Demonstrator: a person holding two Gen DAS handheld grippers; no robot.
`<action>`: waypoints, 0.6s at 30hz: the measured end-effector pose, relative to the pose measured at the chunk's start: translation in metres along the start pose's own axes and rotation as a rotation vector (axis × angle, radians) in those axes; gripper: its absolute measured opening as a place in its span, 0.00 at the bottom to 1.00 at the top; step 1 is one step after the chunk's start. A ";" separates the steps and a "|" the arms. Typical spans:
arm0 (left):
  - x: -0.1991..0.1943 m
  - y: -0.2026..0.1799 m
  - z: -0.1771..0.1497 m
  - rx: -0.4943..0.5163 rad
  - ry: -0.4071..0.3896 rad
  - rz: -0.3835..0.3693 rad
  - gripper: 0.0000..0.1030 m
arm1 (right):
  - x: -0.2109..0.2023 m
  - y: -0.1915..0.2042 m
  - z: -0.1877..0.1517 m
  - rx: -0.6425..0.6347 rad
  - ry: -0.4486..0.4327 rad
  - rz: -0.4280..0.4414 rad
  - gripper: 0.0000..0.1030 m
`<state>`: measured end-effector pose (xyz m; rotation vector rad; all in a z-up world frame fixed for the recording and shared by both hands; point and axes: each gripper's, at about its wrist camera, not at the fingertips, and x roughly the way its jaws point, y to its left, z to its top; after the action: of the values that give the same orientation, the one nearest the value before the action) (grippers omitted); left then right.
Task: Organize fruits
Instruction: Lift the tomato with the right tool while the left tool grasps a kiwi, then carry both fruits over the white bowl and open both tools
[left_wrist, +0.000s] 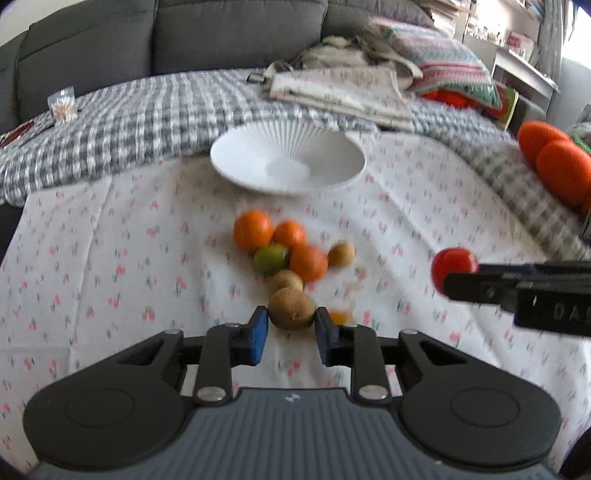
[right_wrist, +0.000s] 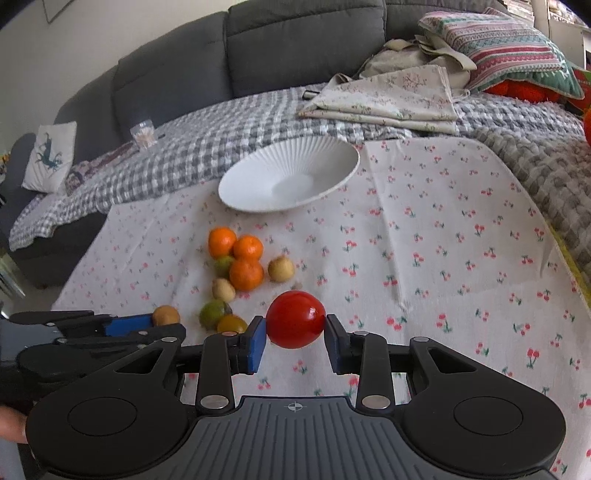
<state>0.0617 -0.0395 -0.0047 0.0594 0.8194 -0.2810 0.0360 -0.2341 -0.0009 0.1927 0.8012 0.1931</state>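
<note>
**Left wrist and right wrist: one fruit in each grip**

Left wrist view has the left gripper (left_wrist: 291, 324) clamped on a brown kiwi (left_wrist: 291, 308); both blue pads press its sides, the fruit sitting at the very tips; just past the right pad a small yellow-orange fruit (left_wrist: 340, 316) peeks out, partly hidden. Ahead of the fingers lies a second kiwi (left_wrist: 287, 280), then a tight cluster: three oranges (left_wrist: 253, 230) and a green lime (left_wrist: 270, 257), touching one another; a third kiwi (left_wrist: 342, 254) sits just right of the cluster, apart from it. Farther ahead, well beyond the cluster, stands the white ribbed bowl (left_wrist: 236, 151), with nothing in it, on the cherry-print cloth (left_wrist: 110, 240); behind it a grey checked blanket (left_wrist: 147, 110) and a grey sofa (left_wrist: 221, 33).

Right wrist view has the right gripper (right_wrist: 295, 328) closed on a red tomato (right_wrist: 295, 319); the pads touch both sides of it, and it is held clear above the cloth; the same tomato shows at the right of the left view, at that gripper's tip. To the left of these fingers the left gripper comes in with its kiwi; between the two grippers lie a green fruit (right_wrist: 214, 313) and the yellow-orange one, touching each other. The bowl is well ahead of the fingers, slightly left, past the cluster; folded cloths (right_wrist: 388, 99) and a striped cushion (right_wrist: 509, 51) lie beyond it to the right.
</note>
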 end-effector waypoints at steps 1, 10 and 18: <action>-0.002 0.000 0.008 -0.005 -0.009 -0.002 0.25 | -0.001 0.001 0.005 0.003 -0.005 0.007 0.32; 0.009 0.002 0.051 -0.012 -0.055 0.019 0.25 | 0.016 -0.005 0.042 0.025 -0.008 -0.015 0.32; 0.048 0.020 0.076 -0.063 -0.049 0.043 0.25 | 0.048 -0.020 0.079 0.035 -0.023 -0.068 0.32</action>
<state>0.1527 -0.0431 0.0111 0.0108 0.7766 -0.2147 0.1280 -0.2491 0.0150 0.1999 0.7871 0.1125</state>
